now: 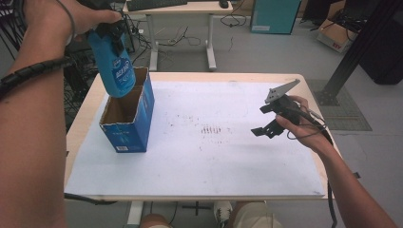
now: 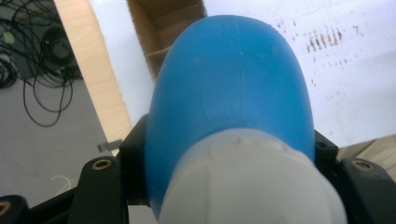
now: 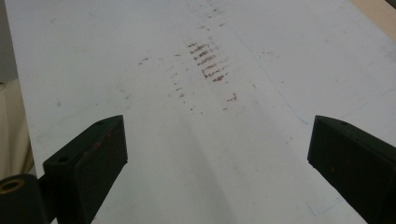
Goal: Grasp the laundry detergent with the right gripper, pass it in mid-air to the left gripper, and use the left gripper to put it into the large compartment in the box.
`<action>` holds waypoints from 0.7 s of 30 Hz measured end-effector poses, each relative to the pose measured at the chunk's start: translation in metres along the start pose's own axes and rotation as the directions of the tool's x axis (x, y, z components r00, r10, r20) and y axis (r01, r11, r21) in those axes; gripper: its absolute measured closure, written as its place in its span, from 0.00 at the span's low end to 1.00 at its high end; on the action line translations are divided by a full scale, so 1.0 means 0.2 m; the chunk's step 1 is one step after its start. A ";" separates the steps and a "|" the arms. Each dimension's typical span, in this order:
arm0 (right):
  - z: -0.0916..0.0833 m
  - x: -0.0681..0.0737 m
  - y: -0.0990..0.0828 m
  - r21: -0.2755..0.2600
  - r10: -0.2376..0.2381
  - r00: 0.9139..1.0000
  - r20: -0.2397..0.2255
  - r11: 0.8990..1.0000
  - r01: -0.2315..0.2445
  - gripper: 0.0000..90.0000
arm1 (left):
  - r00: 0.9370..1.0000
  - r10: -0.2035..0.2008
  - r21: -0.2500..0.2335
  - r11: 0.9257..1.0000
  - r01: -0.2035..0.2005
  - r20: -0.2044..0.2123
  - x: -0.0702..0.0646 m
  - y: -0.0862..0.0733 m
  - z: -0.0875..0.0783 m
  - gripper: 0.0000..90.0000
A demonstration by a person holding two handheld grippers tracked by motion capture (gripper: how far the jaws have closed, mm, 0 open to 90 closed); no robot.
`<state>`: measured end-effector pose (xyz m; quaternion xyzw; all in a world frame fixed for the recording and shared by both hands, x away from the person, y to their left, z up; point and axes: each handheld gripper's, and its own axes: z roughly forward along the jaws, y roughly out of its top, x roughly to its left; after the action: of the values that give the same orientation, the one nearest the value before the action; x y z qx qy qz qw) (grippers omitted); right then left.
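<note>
The high view shows the whole scene. The left gripper [image 1: 110, 29] holds one blue plastic bottle with a white cap [image 1: 114, 64], tilted in the air, bottom end down, right over the open top of one blue cardboard box [image 1: 129, 114]. The box stands upright near the left edge of the white sheet [image 1: 214, 156] that covers the wooden desk [image 1: 78, 137].

The left gripper view shows what the high view cannot: the black jaws pinch the bottle [image 2: 233, 88] on both sides, just above the white cap. Past the bottle you can see into the brown inside of the box [image 2: 163, 28]. It also shows the left edge of the desk [image 2: 93, 70] and cables on the floor beyond it.

The right gripper [image 1: 272, 118] hangs over the right part of the sheet, well apart from the box. In the right gripper view its jaws are spread wide with nothing between them, and below lies the sheet [image 3: 140, 70] with small brown marks [image 3: 208, 60].

The middle and near parts of the sheet are bare, so there is lots of room between the box and the right gripper.

Count: one bottle, one box, two grippers.
</note>
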<state>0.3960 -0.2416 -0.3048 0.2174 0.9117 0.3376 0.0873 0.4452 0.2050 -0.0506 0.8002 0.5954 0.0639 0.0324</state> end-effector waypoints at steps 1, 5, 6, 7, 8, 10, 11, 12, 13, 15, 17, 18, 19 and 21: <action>0.00 0.00 0.00 -0.001 0.004 1.000 0.001 1.000 -0.004 0.05 | 1.000 -0.011 -0.001 1.000 0.011 -0.001 0.01 0.00 0.00 0.42; 0.00 0.00 0.00 0.004 0.008 1.000 0.002 1.000 -0.008 0.05 | 0.998 -0.056 0.001 0.998 0.055 0.006 0.04 0.00 0.01 0.42; 0.00 0.00 0.00 0.001 -0.009 1.000 -0.001 1.000 0.009 0.05 | 0.998 -0.068 -0.004 0.998 0.068 0.007 0.04 0.00 0.02 0.42; 0.00 0.00 0.00 -0.001 -0.010 1.000 -0.001 1.000 0.010 0.05 | 0.997 -0.083 -0.006 0.997 0.083 0.007 0.05 0.00 0.02 0.42; 0.00 0.00 0.00 0.004 0.001 1.000 0.004 1.000 -0.001 0.05 | 0.996 -0.090 -0.006 0.996 0.090 0.006 0.06 0.00 0.02 0.42; 0.00 0.00 0.00 0.003 -0.003 1.000 0.003 1.000 0.003 0.05 | 0.993 -0.114 -0.007 0.993 0.114 0.005 0.07 -0.01 0.03 0.42; 0.00 0.00 0.00 0.002 -0.004 1.000 0.004 1.000 0.004 0.05 | 0.992 -0.123 -0.005 0.992 0.123 0.004 0.07 -0.01 0.03 0.42; 0.00 0.00 0.00 -0.001 0.004 1.000 0.006 1.000 -0.004 0.05 | 0.991 -0.132 -0.003 0.991 0.132 0.005 0.08 -0.01 0.04 0.42; 0.00 0.00 -0.01 0.000 0.003 1.000 0.005 1.000 -0.003 0.05 | 0.990 -0.139 -0.005 0.990 0.139 0.006 0.08 -0.01 0.04 0.42; 0.00 0.00 -0.01 0.000 -0.010 1.000 0.002 1.000 0.010 0.05 | 0.988 -0.154 -0.002 0.988 0.154 0.011 0.09 -0.01 0.05 0.42; 0.00 0.00 -0.01 0.005 -0.007 1.000 0.006 1.000 0.007 0.05 | 0.986 -0.165 -0.003 0.986 0.165 0.014 0.10 -0.01 0.06 0.42; 0.00 0.00 -0.01 0.005 -0.004 1.000 0.007 1.000 0.004 0.05 | 0.985 -0.171 -0.005 0.985 0.171 0.016 0.10 -0.01 0.06 0.42; 0.00 0.00 -0.01 0.005 -0.004 1.000 0.007 1.000 0.004 0.05 | 0.984 -0.178 -0.001 0.984 0.178 0.017 0.10 -0.01 0.07 0.42; 0.00 0.00 -0.01 0.005 -0.005 1.000 0.008 1.000 0.005 0.05 | 0.982 -0.189 0.001 0.982 0.189 0.017 0.10 0.00 0.08 0.42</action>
<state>0.3957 -0.2443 -0.3056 0.2167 0.9127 0.3341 0.0912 0.4524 0.2257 -0.0644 0.7405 0.6685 0.0541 0.0437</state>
